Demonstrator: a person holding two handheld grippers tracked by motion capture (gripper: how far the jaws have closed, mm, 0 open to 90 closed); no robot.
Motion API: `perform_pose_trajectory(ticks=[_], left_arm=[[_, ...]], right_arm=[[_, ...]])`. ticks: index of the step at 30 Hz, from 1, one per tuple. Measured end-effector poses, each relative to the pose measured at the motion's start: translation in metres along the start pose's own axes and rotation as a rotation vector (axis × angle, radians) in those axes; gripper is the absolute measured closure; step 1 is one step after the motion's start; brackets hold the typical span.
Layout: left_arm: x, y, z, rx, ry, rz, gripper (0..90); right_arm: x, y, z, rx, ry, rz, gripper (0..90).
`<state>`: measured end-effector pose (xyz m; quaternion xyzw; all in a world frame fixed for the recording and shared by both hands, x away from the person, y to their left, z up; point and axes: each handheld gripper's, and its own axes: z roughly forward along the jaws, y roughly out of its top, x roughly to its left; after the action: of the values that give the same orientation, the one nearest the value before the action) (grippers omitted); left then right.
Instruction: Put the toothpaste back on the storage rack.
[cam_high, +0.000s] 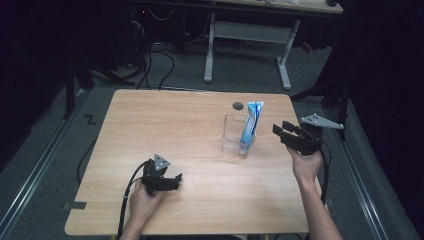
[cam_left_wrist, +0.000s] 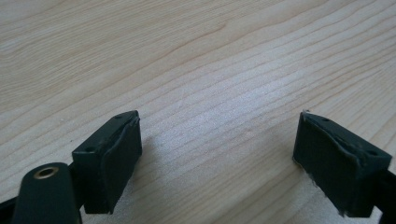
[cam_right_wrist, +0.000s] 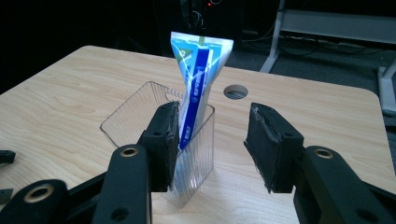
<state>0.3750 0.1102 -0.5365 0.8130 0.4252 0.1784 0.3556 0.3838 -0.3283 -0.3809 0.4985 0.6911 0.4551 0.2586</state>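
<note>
While the blue-and-white tube (cam_high: 250, 126) stands tilted in the clear holder (cam_high: 237, 135) at the table's (cam_high: 165, 120) two o'clock, I hold my right gripper (cam_high: 283, 133) at its three o'clock, jaws spread, grasping nothing. My left gripper (cam_high: 172, 181) rests at the table's seven o'clock, jaws apart, empty.

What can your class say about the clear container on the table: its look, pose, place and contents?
The clear container is a see-through, ribbed plastic box with rounded corners, open at the top. It stands upright on the wooden table, right of centre. A blue and white tube stands inside it, leaning at its right end. The right gripper, open, is just beside it.
</note>
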Motion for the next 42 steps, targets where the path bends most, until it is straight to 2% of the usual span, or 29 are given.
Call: perform_pose_trajectory(ticks=[26, 32, 37, 42], left_arm=[[0.0, 0.0, 0.0, 0.001, 0.0, 0.001, 15.6], [0.0, 0.0, 0.0, 0.001, 0.0, 0.001, 15.6], [0.0, 0.0, 0.0, 0.001, 0.0, 0.001, 15.6], [0.0, 0.0, 0.0, 0.001, 0.0, 0.002, 15.6]], right_arm=[[-0.019, -0.034, -0.017, 0.015, -0.013, 0.058, 54.3], [-0.019, -0.041, -0.017, 0.013, 0.017, 0.083, 54.3], [-0.015, -0.046, -0.016, 0.018, 0.024, 0.068, 54.3], [-0.015, -0.052, -0.011, 0.037, 0.021, 0.078, 54.3]])
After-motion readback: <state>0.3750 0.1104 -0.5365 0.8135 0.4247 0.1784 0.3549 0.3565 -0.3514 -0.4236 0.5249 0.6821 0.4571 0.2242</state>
